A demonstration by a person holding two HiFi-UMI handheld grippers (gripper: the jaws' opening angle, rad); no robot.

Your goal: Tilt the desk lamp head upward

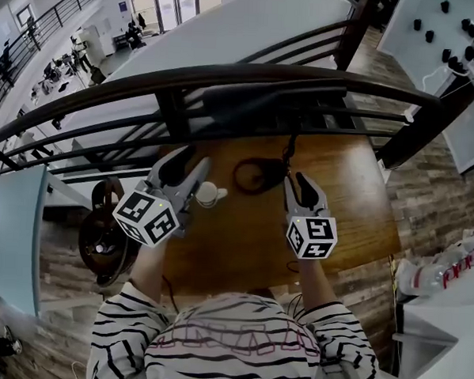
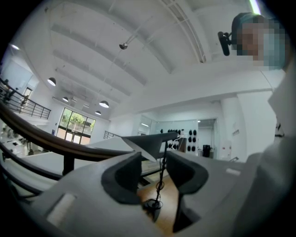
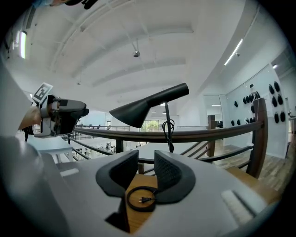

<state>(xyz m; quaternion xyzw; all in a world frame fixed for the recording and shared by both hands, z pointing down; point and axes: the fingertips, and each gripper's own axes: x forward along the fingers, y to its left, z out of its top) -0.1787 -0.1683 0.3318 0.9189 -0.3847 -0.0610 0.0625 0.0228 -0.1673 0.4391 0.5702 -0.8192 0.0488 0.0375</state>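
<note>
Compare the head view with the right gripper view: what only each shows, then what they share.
Head view only: the striped sleeves, the marker cube on the right hand-held gripper, a small white object. Right gripper view only: the ceiling and the black lamp head in side profile. Both: the wooden table, coiled black cable, dark railing and left hand-held gripper.

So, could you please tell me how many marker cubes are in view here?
2. One marker cube rides on the left gripper, the other on the right gripper, both over the wooden table. None seems hidden.
</note>
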